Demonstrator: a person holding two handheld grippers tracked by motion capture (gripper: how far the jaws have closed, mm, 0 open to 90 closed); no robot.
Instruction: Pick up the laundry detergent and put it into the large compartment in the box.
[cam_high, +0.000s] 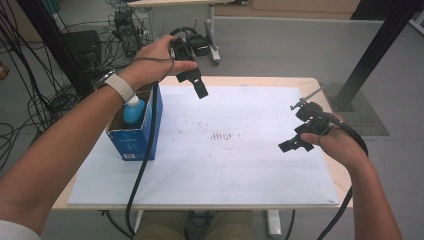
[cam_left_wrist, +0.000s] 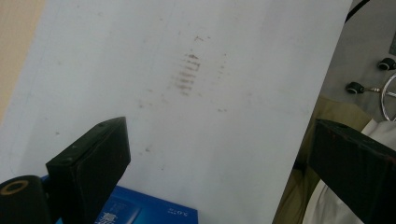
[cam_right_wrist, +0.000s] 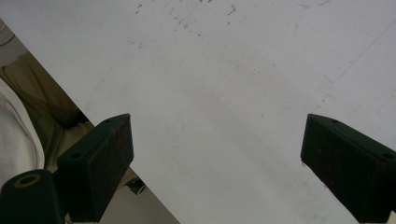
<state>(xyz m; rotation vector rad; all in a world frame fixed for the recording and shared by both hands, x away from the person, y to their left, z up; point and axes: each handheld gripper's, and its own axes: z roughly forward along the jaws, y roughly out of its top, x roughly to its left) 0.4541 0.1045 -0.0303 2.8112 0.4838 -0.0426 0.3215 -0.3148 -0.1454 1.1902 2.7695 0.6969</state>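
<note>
A white-covered worktop (cam_high: 240, 165) lies under both raised tools; a blue carton (cam_high: 134, 140) stands below and beside the left hand-held gripper (cam_high: 192, 82), holding a blue bottle (cam_high: 134, 111). That gripper is spread wide and empty, as is the right hand-held gripper (cam_high: 296, 144). Reaching the bottle likely calls for a straight descent onto its white cap; its body is hidden inside the carton.

Lab: tangled cables (cam_high: 35, 100) on grey floor, black frame post (cam_high: 372, 55), white-topped table (cam_high: 280, 165).
</note>
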